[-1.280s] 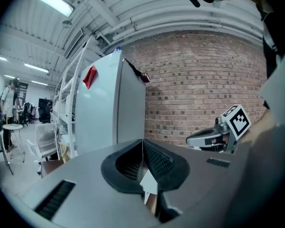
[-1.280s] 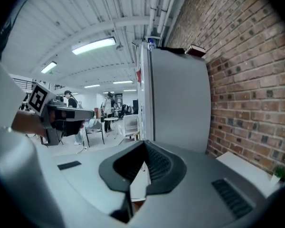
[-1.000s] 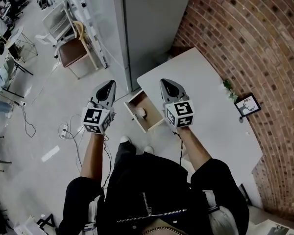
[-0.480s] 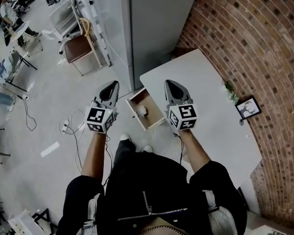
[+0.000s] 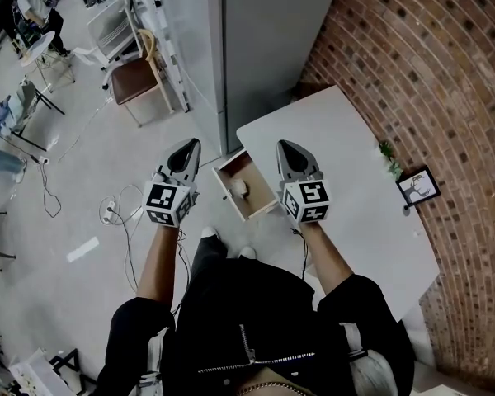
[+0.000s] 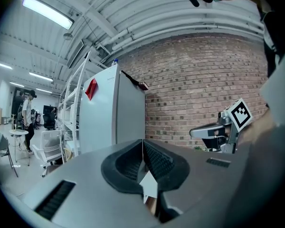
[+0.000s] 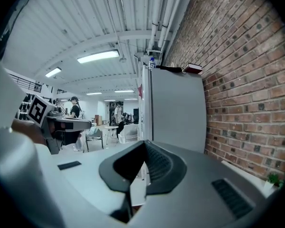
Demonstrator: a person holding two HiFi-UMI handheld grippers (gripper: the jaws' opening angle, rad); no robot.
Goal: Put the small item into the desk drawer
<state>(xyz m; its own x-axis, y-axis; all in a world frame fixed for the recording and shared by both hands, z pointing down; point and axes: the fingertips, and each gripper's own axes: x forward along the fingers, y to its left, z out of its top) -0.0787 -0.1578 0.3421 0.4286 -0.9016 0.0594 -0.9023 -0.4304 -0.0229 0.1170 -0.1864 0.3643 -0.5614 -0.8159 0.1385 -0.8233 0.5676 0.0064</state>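
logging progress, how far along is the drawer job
Done: the small item lies inside the open drawer. In hand: nothing; the left gripper and right gripper are shut and empty, either side of it. Left: probably just pushing the drawer closed.

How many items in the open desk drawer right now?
1: a small pale item lies in the open drawer, near its middle. The drawer's end nearest the desk is partly out of sight, so more may be hidden.
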